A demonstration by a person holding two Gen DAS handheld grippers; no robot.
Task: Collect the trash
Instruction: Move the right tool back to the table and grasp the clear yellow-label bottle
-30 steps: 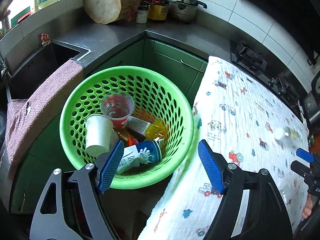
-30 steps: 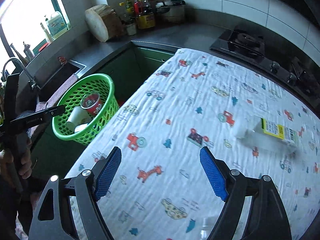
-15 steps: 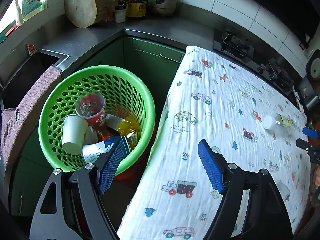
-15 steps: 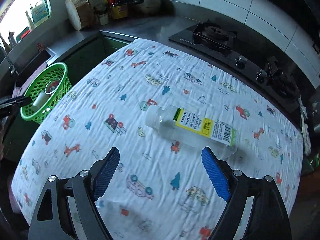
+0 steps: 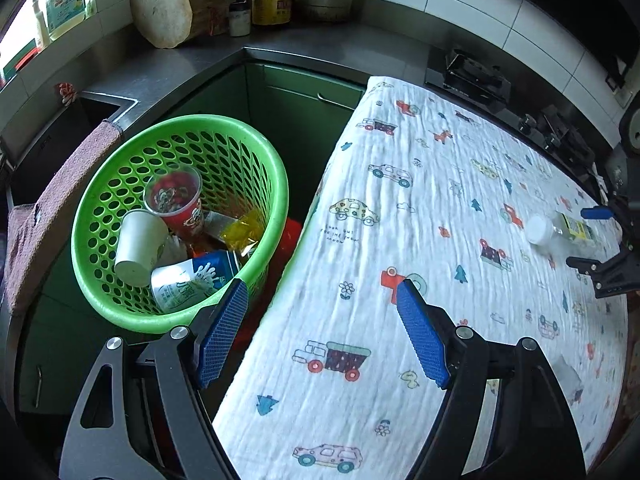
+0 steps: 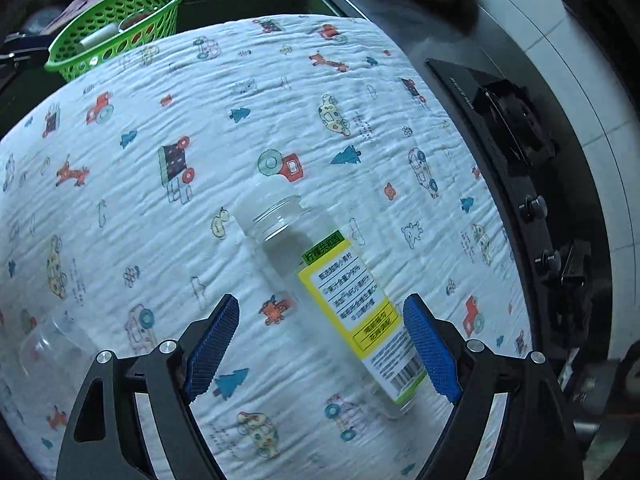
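Lying bottle [image 6: 340, 292], mouth pointing away

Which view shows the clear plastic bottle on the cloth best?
The right wrist view: the bottle lies large and central, label readable, between the open right gripper fingers. The left wrist view shows it small at the far right edge, partly hidden by that gripper.

The basket [image 5: 182, 148] is showing bright green, perforated walls, and inside it a white paper cup [image 5: 138, 242], a red printed cup [image 5: 176, 200], a blue-and-white carton [image 5: 192, 280] and a yellow wrapper [image 5: 242, 232] are lying. The tablecloth [image 6: 280, 92] is displaying a white ground printed with small cars, trees and animals in red, blue and yellow. The clear bottle [image 6: 340, 292] is carrying a yellow, green and white label, and both grippers' pads [image 6: 212, 348] are showing blue on black frames.
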